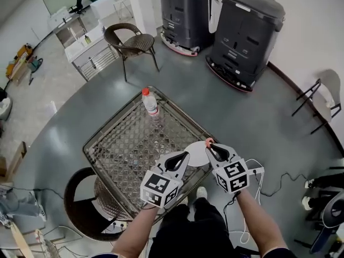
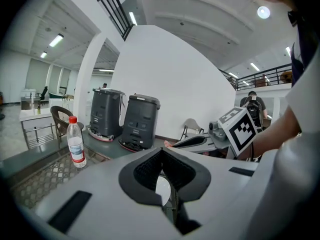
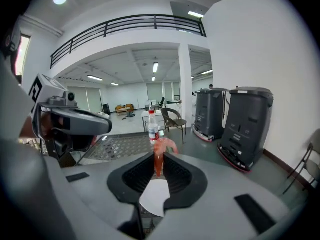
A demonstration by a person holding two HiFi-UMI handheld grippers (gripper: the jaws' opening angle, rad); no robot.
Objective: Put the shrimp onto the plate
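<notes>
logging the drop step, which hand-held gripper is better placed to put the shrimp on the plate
Right. The right hand-held gripper is shut on the shrimp, and the plate shows just below its jaws. The left hand-held gripper is shut with nothing in it.

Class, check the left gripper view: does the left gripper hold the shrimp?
No: the left gripper's jaws meet on nothing, while the shrimp sits pinched in the right gripper's jaws.
</notes>
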